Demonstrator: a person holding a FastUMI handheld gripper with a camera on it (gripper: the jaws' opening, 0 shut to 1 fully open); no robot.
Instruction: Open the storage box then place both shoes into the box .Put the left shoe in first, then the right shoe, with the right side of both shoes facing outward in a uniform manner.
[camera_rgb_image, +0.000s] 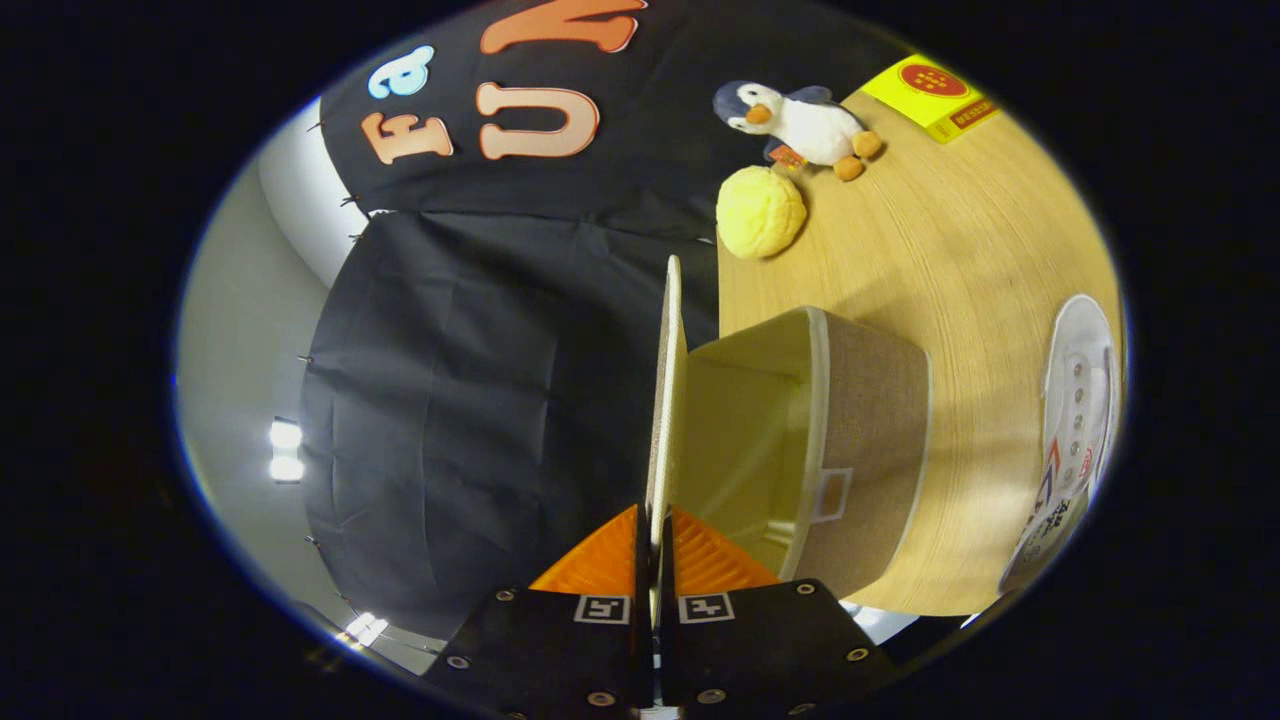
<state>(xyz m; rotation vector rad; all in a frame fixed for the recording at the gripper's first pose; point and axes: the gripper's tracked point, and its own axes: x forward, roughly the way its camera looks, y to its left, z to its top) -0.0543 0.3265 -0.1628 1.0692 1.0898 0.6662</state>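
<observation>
1. Beyond the fingers and off to their far side, spread wide: wooden table (960, 260), seen rolled on its side from the tilted gripper.
2. Just ahead of the fingers, touching the lid's inner side: storage box (860, 440), fabric-walled, mouth exposed, interior showing nothing inside. Judged step in hand: opening the box, with both shoes not yet placed.
3. Straight ahead between the fingers, running away edge-on: box lid (668, 400), swung up clear of the box mouth.
4. Well apart from the box, out past its far wall: white shoe (1075, 440), lying on the table; whether left or right cannot be told.
5. Far beyond the lid's tip: plush penguin (800, 122), then a yellow ball (760, 212) just beside it, then a yellow packet (935, 95) farther out. None part of the job.
6. Nearest of all: gripper (655, 545), clenched on the lid's thin edge, one finger pressing each face.
7. To finish well, by judgement: swing along the hinge arc rather than pulling straight, hold the pinch firm so the thin edge does not slip, carry the lid far enough back to rest without falling shut, then let go gently.
</observation>
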